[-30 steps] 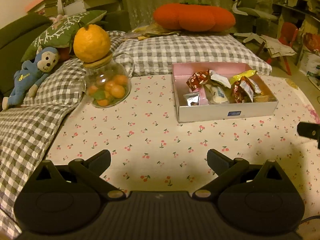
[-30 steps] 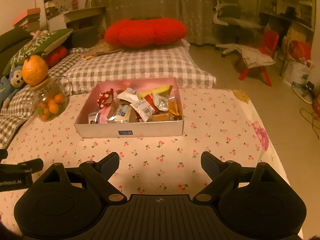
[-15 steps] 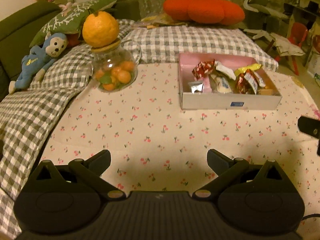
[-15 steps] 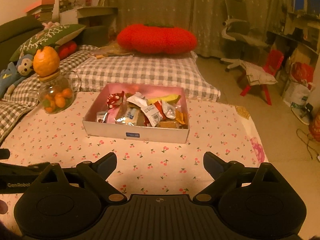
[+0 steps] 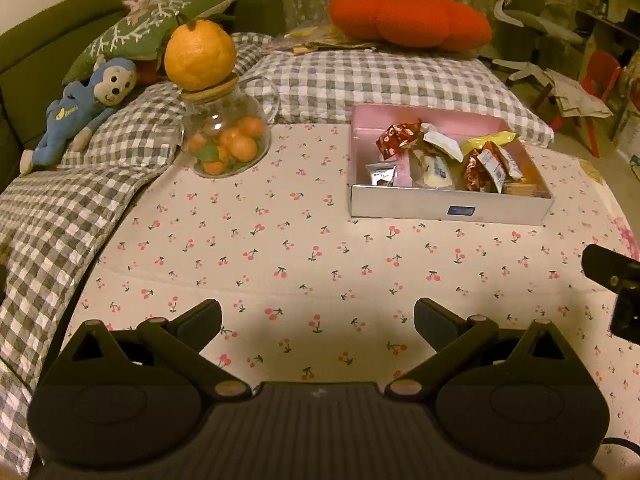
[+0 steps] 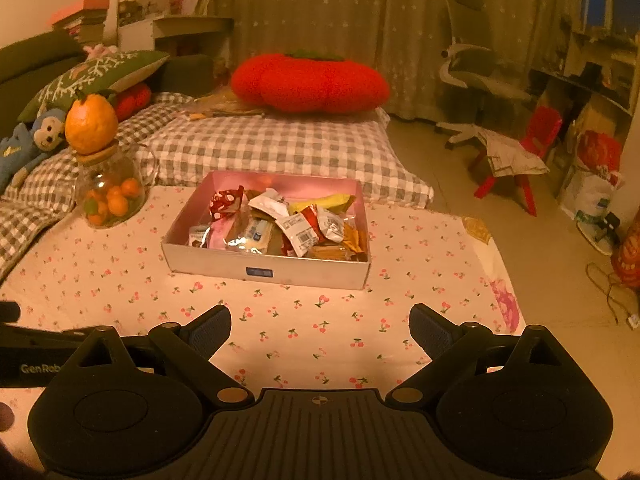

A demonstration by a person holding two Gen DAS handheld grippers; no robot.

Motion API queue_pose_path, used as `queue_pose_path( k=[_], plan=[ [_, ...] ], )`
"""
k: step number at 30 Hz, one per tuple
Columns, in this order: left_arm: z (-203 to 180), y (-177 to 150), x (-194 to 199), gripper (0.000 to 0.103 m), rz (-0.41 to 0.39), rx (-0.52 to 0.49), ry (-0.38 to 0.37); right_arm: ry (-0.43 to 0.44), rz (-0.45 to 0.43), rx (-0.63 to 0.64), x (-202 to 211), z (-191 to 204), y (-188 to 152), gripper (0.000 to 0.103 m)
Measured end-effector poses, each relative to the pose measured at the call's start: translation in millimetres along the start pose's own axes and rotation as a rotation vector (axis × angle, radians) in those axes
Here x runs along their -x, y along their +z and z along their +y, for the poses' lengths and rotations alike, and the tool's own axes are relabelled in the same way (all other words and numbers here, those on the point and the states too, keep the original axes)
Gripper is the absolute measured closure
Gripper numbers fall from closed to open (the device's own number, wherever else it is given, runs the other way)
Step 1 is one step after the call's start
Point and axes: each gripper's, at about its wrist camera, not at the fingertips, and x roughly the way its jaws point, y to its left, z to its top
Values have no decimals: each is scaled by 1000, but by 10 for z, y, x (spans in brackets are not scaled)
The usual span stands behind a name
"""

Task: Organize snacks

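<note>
— Cherry-print cloth covers the surface; what lies ahead of the fingers?

— Beyond the left gripper, ahead and to the right, sits the snack box, wrappers heaped inside. A glass jar topped with an orange stands ahead-left.

— And the other?

— The right gripper faces that box straight ahead. Both pairs of fingers are spread wide, holding nothing.

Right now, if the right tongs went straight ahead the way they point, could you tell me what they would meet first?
Probably the near wall of the open white box with the pink lining, full of wrapped snacks. The right tongs stand open over bare cherry-print cloth; depth is uncertain.
</note>
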Motion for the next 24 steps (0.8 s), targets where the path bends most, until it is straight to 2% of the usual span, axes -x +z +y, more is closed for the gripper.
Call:
queue_pose_path(
  k=[8, 24],
  plan=[
    [-78, -87, 1, 0, -13, -36, 32, 32, 46, -90, -24, -129, 2, 5],
    [-102, -146, 24, 0, -20, -40, 42, 27, 74, -90, -92, -121, -55, 5]
  ],
)
